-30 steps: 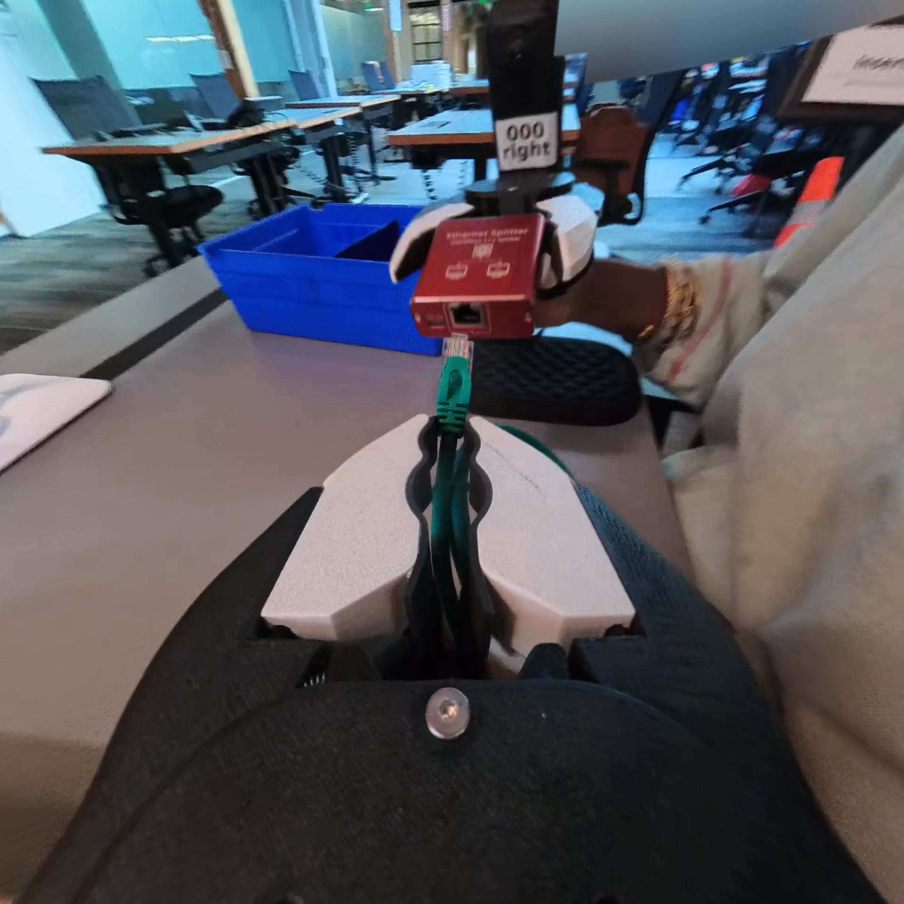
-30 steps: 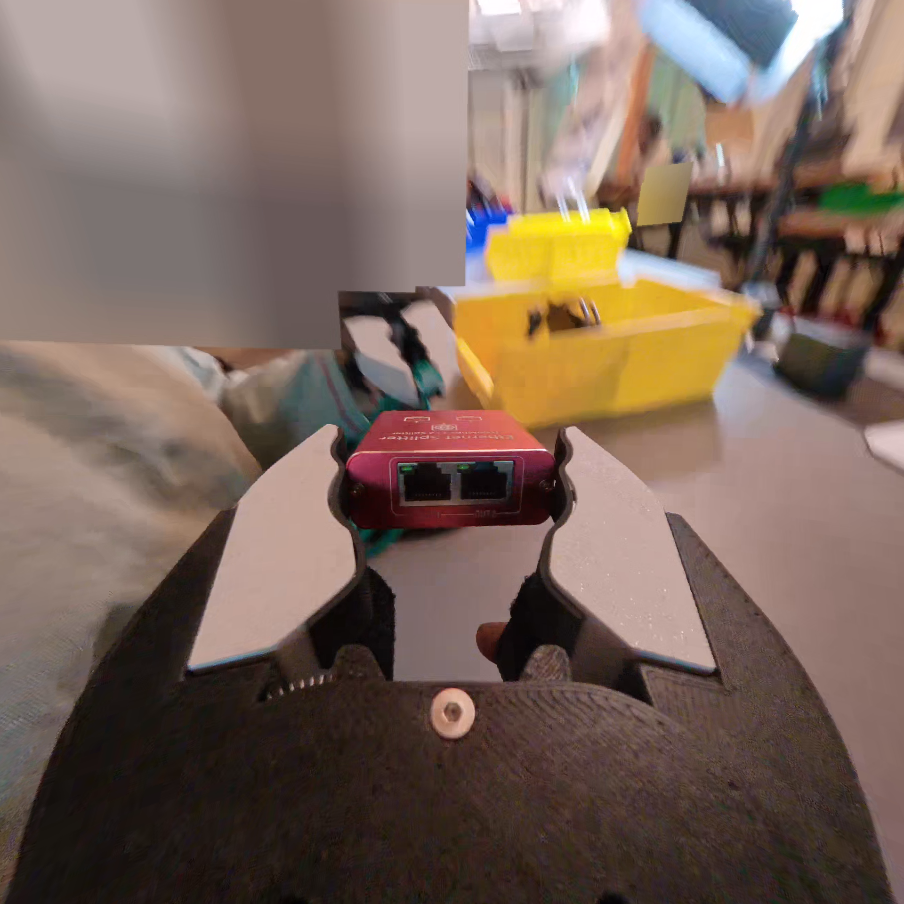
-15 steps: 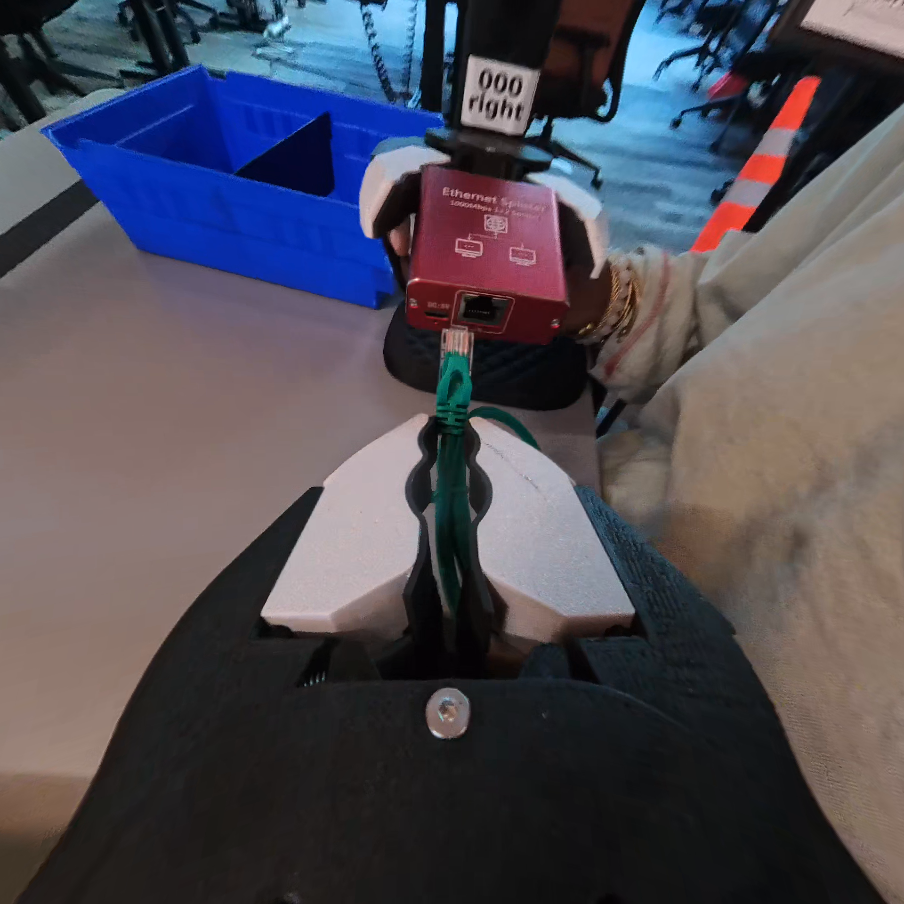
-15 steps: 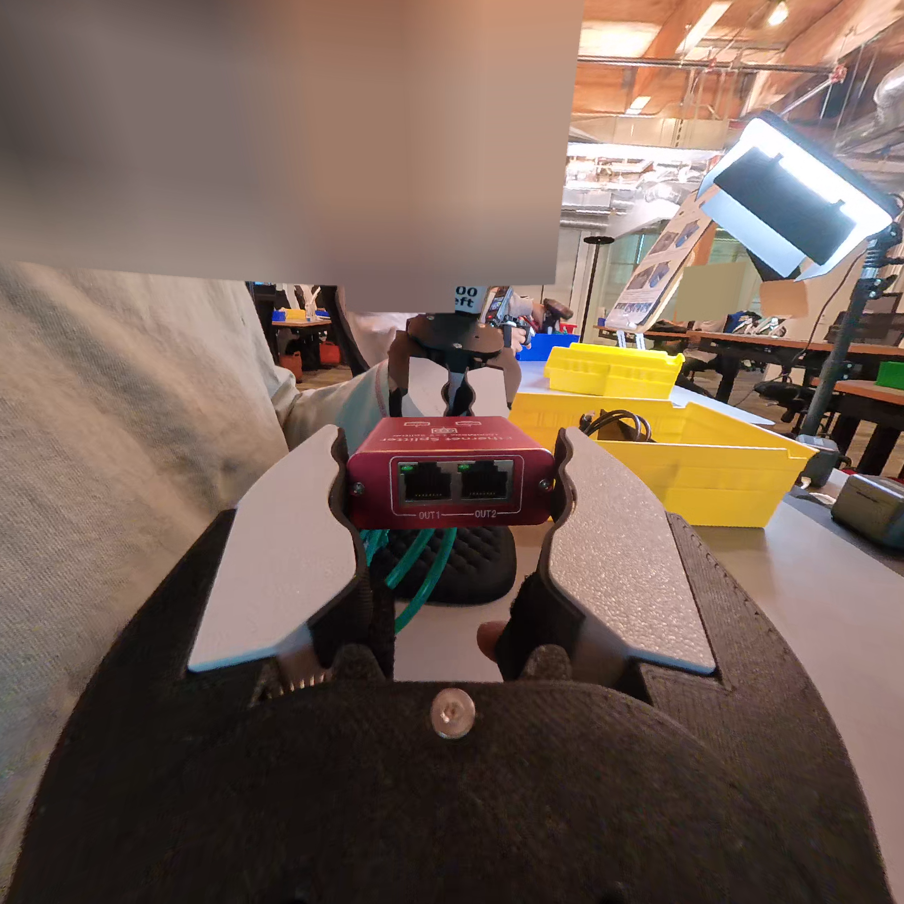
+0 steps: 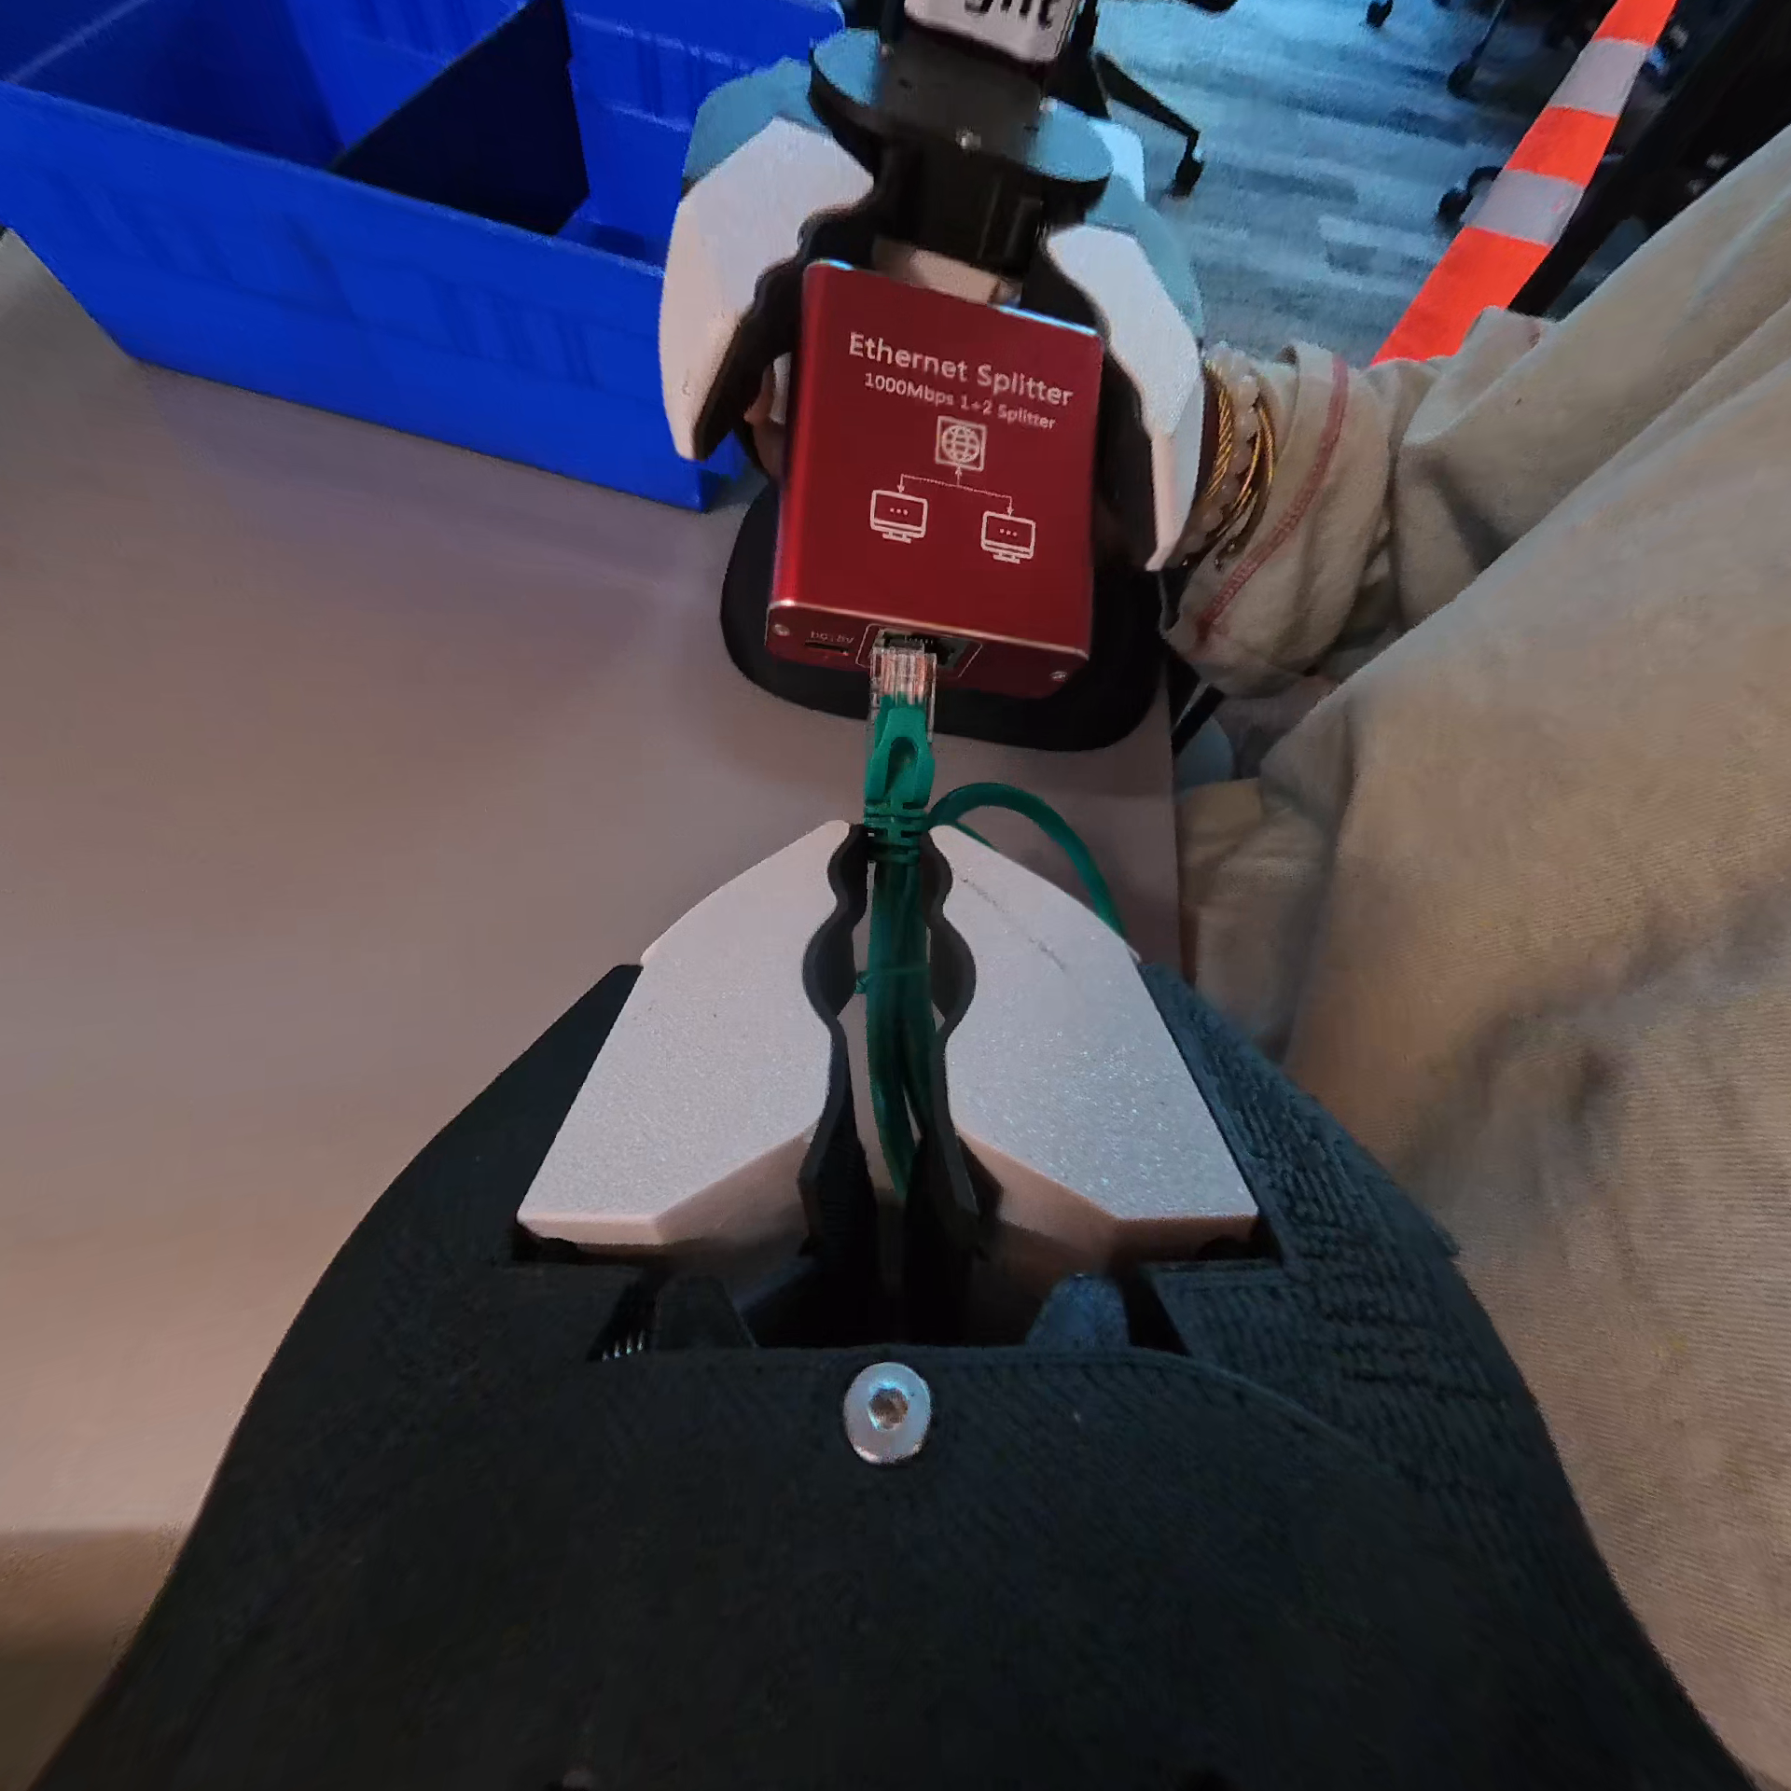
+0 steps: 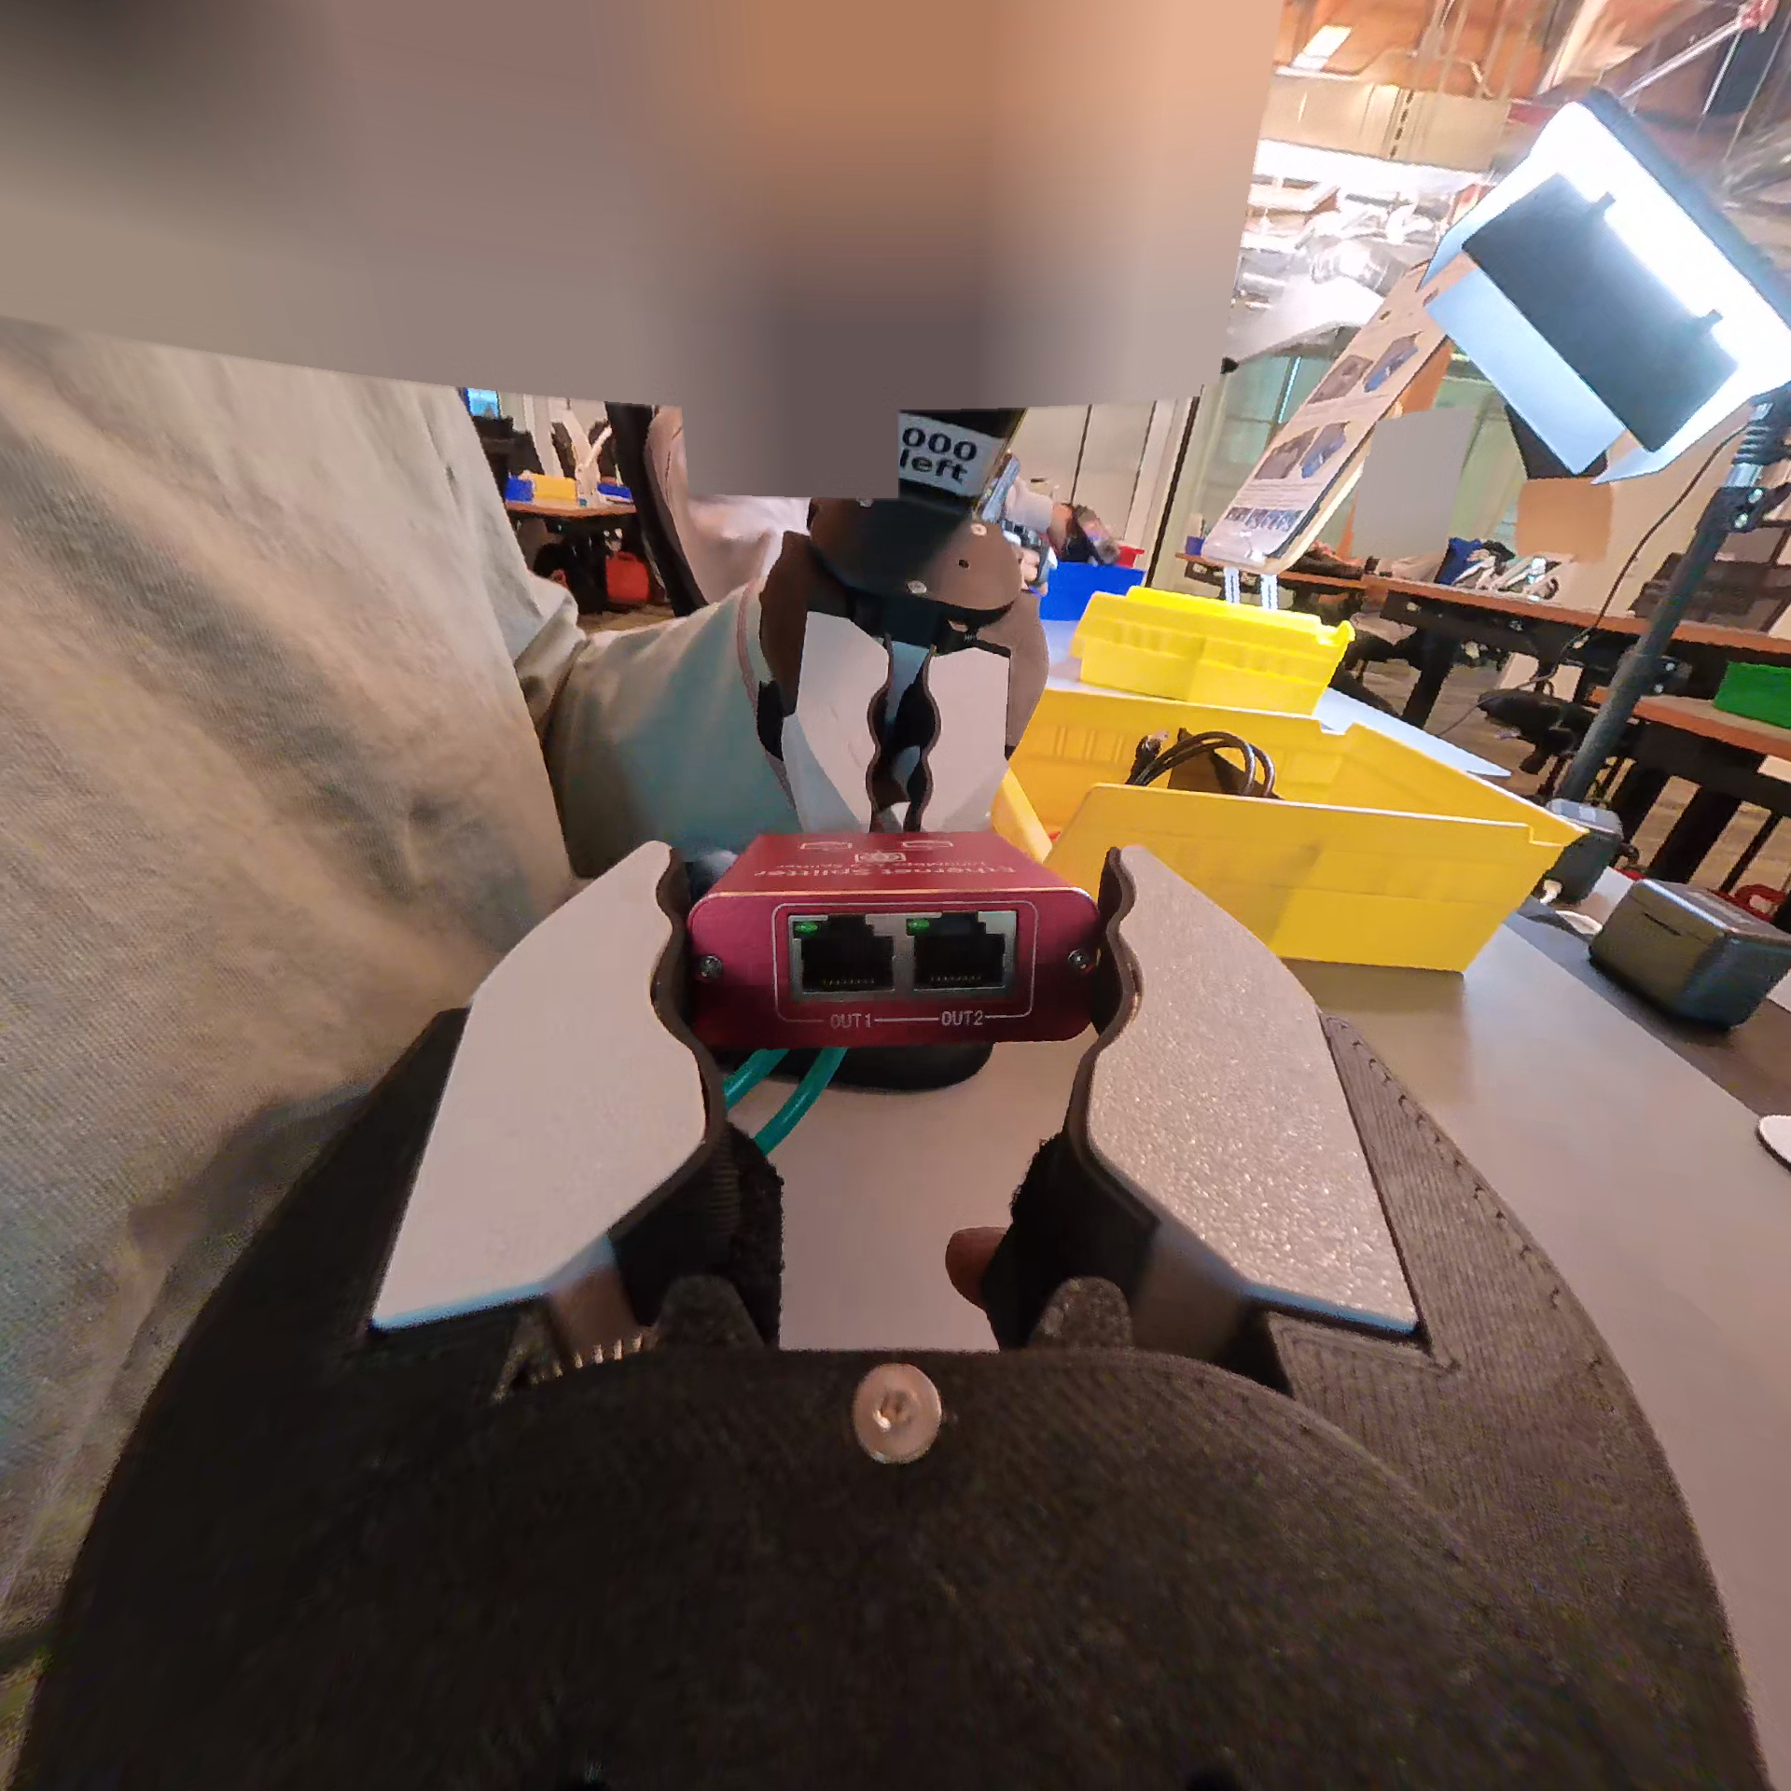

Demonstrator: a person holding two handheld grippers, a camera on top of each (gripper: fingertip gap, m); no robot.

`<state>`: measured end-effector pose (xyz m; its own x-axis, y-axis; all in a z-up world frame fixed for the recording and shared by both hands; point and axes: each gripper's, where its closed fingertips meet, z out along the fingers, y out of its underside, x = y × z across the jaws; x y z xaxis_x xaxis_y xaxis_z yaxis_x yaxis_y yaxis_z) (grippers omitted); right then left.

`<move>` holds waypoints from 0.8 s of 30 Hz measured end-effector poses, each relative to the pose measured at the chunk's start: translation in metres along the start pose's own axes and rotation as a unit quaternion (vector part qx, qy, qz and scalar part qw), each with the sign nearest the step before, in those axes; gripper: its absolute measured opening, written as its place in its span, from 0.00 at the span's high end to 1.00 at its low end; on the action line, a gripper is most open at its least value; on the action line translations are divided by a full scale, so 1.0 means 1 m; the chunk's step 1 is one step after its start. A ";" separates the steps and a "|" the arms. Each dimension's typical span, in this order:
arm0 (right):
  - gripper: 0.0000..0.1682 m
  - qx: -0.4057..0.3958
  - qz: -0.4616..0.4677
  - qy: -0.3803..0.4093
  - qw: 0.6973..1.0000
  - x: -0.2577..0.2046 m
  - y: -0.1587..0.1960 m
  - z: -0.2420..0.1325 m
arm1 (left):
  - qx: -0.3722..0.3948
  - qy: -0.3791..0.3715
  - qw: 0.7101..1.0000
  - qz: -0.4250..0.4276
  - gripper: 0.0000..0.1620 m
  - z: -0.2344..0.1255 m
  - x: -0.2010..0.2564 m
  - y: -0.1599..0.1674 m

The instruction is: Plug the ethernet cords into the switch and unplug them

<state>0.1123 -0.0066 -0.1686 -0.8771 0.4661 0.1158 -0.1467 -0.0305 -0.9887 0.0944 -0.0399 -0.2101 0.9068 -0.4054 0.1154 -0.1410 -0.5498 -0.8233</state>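
Left wrist view: sits behind the left gripper [image 5: 896,853], aimed forward and downward over the table [image 5: 339,775], close to the red switch [image 5: 945,465]
Right wrist view: sits behind the right gripper [image 6: 892,955], aimed nearly level, opposite way, switch [image 6: 896,935] very near
Shared: switch, seen from opposite ends; each view shows the other gripper beyond it; same table [image 6: 1551,1115]

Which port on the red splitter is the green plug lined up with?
The single port on the end facing the left tool, not the paired ports facing the right tool.
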 end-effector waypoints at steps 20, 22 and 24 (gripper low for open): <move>0.51 -0.107 0.017 0.005 0.994 0.003 0.043 0.001 | -0.080 -0.011 0.997 0.018 0.95 0.022 -0.009 0.026; 0.51 -0.144 0.015 0.002 0.989 0.003 0.053 0.002 | -0.084 -0.008 0.996 0.008 0.95 0.025 -0.012 0.033; 0.52 -0.156 0.024 0.000 0.987 0.003 0.059 0.003 | -0.075 0.000 0.997 -0.003 0.95 0.028 -0.012 0.036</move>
<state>0.0995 -0.0091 -0.2266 -0.8795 0.4710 0.0679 0.0432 0.2210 -0.9743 0.0896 -0.0344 -0.2561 0.9077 -0.4022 0.1199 -0.1942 -0.6557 -0.7297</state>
